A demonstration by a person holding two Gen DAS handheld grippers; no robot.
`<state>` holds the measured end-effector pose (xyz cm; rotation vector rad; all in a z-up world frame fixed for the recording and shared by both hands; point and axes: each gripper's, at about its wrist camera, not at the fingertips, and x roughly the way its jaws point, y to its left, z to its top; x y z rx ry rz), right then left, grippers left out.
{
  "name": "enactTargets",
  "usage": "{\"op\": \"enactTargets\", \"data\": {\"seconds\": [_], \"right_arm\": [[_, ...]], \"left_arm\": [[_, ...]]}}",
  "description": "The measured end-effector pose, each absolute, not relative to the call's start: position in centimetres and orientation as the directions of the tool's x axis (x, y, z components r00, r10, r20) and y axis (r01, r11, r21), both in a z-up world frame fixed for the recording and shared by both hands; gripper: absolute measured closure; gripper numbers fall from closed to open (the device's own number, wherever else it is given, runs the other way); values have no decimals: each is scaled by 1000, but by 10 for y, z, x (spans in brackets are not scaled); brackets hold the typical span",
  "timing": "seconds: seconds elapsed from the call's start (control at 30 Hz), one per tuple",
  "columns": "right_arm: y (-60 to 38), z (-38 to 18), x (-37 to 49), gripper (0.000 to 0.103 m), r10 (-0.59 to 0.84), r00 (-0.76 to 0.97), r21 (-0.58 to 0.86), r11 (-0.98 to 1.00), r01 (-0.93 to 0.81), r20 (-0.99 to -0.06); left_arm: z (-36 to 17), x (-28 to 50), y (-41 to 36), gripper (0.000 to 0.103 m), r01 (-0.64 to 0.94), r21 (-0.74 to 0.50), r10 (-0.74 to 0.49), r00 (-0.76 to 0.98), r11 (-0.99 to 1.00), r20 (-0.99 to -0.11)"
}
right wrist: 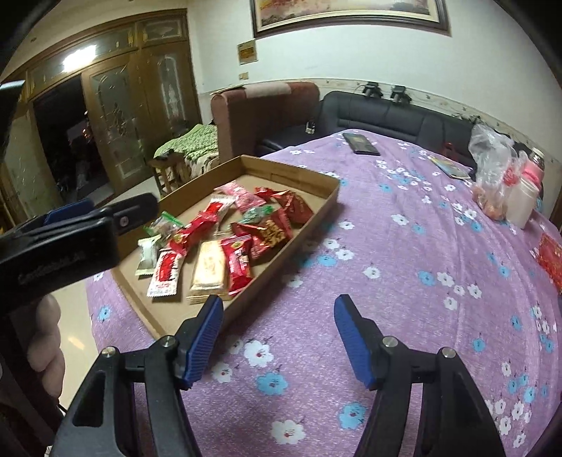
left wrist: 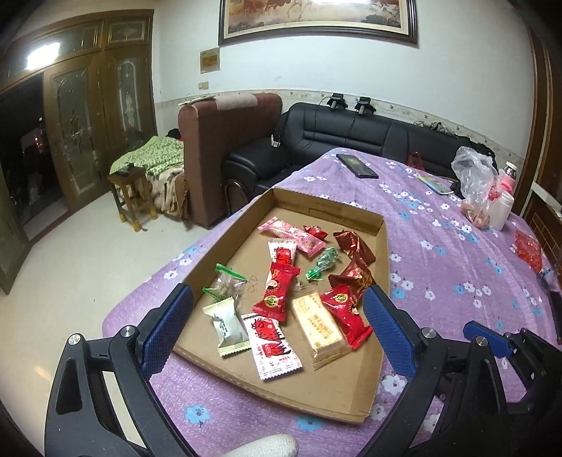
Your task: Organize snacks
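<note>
Shallow cardboard tray (left wrist: 381,246) on a worktop under a purple floral cloth (left wrist: 439,260), near the worktop's left edge. Inside, loose and partly overlapping: pink packet (left wrist: 291,236) toward the far end; small red candy (left wrist: 315,232) beside it; dark red wrapper (left wrist: 353,242); green twist candy (left wrist: 323,263); white-and-red packet (left wrist: 282,251); red packet (left wrist: 277,291); dark red bag (left wrist: 354,277); clear green-edged bag (left wrist: 228,283); pale grey packet (left wrist: 227,325); white-and-red sachet (left wrist: 272,346) nearest; yellow cake bar (left wrist: 321,327); red packet with a round emblem (left wrist: 347,313) touching the bar. Left gripper (left wrist: 277,323) above the tray's near end, blue fingers (left wrist: 168,323) spread wide, nothing pinched; packets visible in the gap below. Right gripper (right wrist: 277,337) over bare cloth just beside the tray's near right corner, fingers (right wrist: 205,337) spread, gap empty. Left gripper seen from the right wrist as a black body at the left edge, with part of a hand (right wrist: 47,337) below it. Far side of worktop: dark phone (left wrist: 356,165), second phone (left wrist: 435,184), clear plastic bag (left wrist: 472,179), white bottle (left wrist: 500,207), red packet (left wrist: 528,251) at the right edge. Background: black sofa (left wrist: 351,133), brown armchair (left wrist: 224,147), wooden stool (left wrist: 133,191), wooden doors (left wrist: 98,116), framed picture (left wrist: 316,17).
</note>
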<state>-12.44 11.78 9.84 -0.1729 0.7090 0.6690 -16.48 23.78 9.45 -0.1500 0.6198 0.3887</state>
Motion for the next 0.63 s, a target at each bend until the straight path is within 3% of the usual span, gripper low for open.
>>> {"op": "enactTargets", "data": {"seconds": [0.63], "right_arm": [[134, 90, -130, 35, 500, 531, 47, 757, -652, -684]], "left_arm": [[89, -163, 249, 5, -402, -48, 286, 725, 914, -626]]}}
